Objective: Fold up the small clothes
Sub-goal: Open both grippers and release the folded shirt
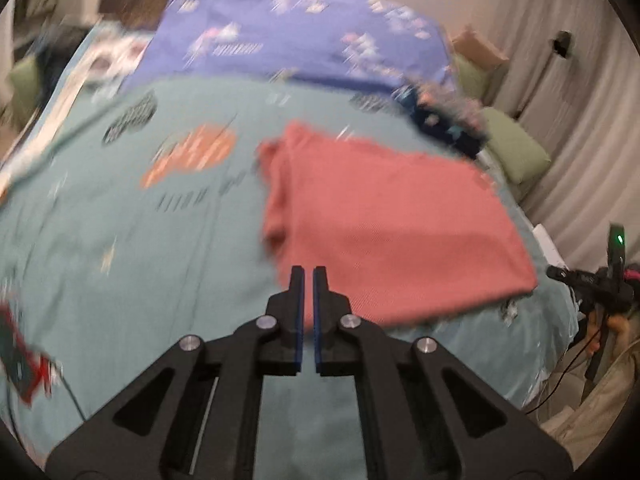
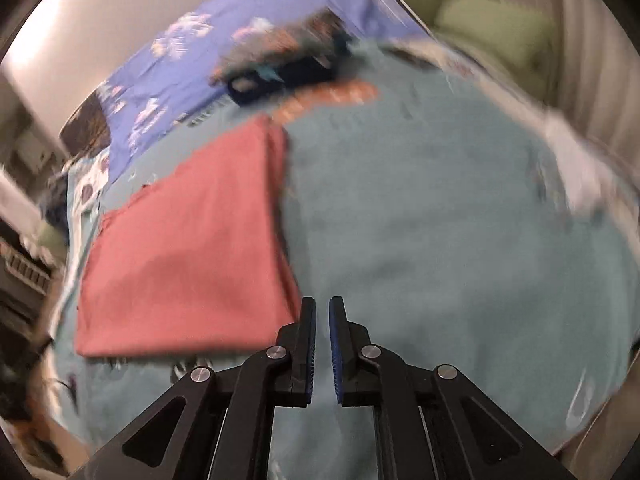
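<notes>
You're working over a bed, and the teal bedspread (image 1: 120, 240) with its printed shapes fills most of both views. A purple patterned sheet (image 1: 280, 32) covers the far end, green pillows (image 1: 516, 148) sit off the far right side by the curtain (image 1: 580, 100), and everything is motion-blurred, so fine detail is hard to call.

On progress: the pink garment (image 1: 384, 220) lies flat on the bedspread as a tidy rectangle, and along its left edge in the left wrist view you can see stacked layers, so my read is that this one is already folded at least once, maybe finished. Beyond it, a dark navy printed piece (image 1: 444, 124) sits bunched near the purple sheet, and that looks like what's left. I can't tell if there's more clothing out of frame.

Your left gripper (image 1: 308, 276) has its jaws pressed nearly together with nothing pinched; the pink garment's near left corner shows just past the tips, but the cloth isn't between the pads. Your right gripper (image 2: 322, 308) is much the same, jaws almost closed with a slim gap and empty. In its view the pink garment (image 2: 188, 240) lies to the left, its near right corner just beside the tips, not touching them as far as I can tell.
</notes>
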